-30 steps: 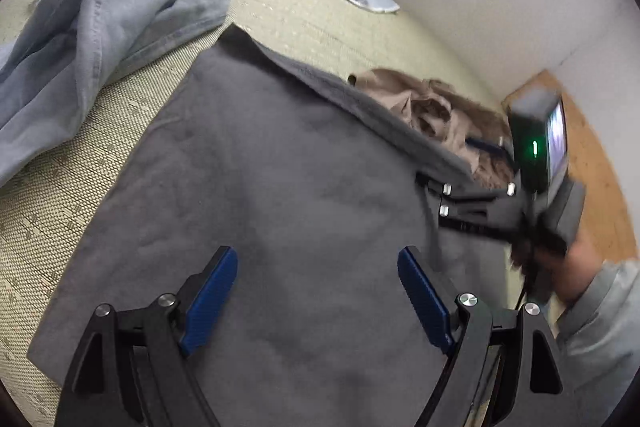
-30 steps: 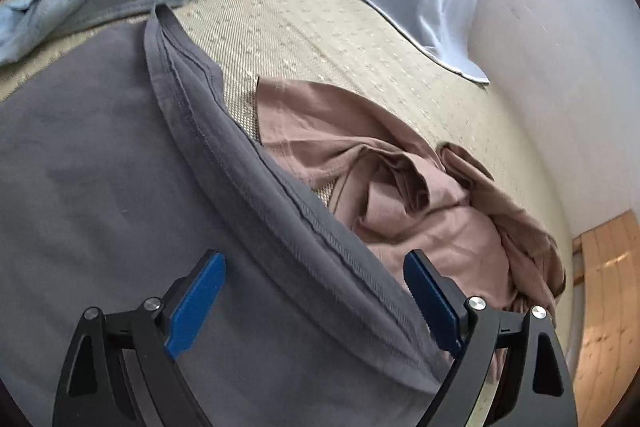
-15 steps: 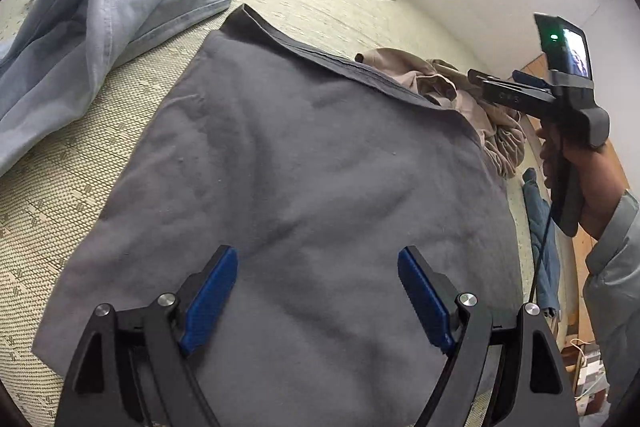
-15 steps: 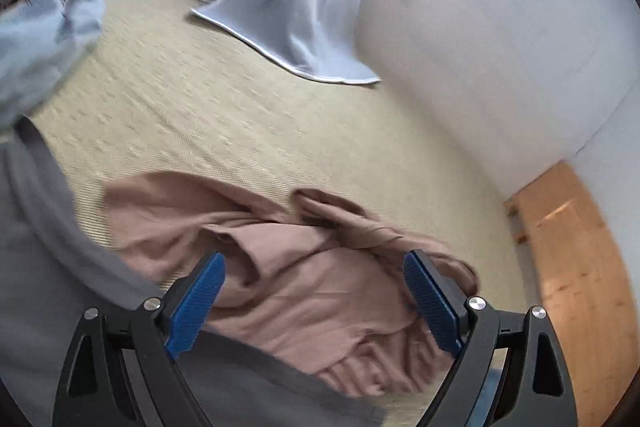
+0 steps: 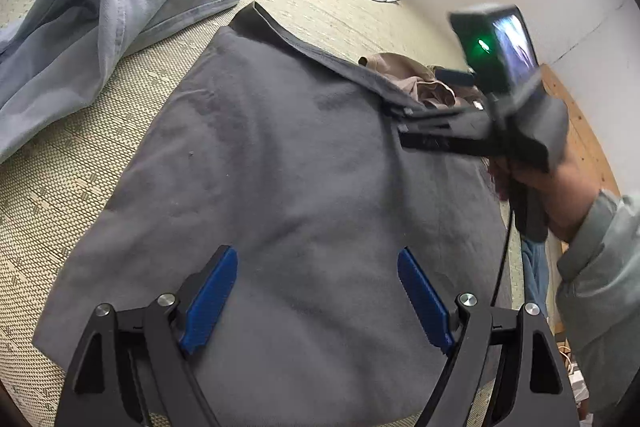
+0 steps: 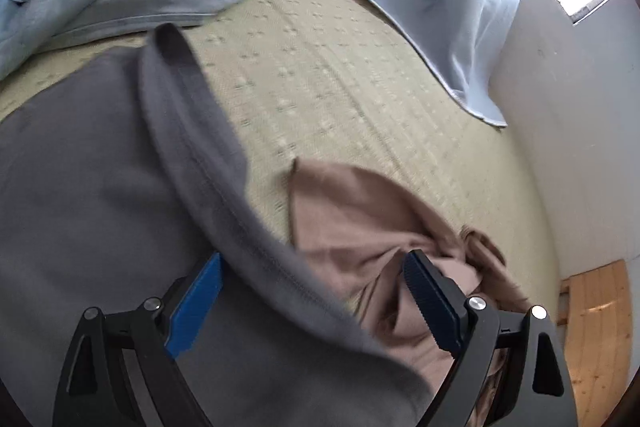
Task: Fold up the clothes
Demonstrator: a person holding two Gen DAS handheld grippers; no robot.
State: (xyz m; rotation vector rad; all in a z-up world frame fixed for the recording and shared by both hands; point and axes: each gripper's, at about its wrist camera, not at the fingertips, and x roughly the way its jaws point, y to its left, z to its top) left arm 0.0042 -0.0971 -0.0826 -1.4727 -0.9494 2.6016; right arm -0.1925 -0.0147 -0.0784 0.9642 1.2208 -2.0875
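The woven mat (image 5: 52,187) covers the whole floor and carries every garment. On it, the grey garment (image 5: 280,187) lies spread flat across the middle, its thick hem (image 6: 192,131) running along the far edge, probably smoothed out so that a fold can start from an edge. A crumpled light-blue denim garment (image 5: 104,11) lies at the far left, and a pale blue cloth (image 6: 452,27) sits at the far right by the wall, both well apart from the work and likely waiting their turn. A bunched tan garment (image 6: 360,223) lies just beyond the hem on the right, touching or slightly under the grey cloth.

The left gripper (image 5: 318,297) hovers above the near part of the grey garment, fingers spread wide with nothing between them but the cloth below. The right gripper (image 6: 312,301), held in the person's hand (image 5: 560,187), has its fingers equally wide and straddles the hem at the right, one finger over grey cloth, the other over tan; it grips nothing yet.

Half a second ago the right gripper was raised off to the right, looking mostly at the tan garment; it has now swung back over the hem. The left gripper has barely shifted.
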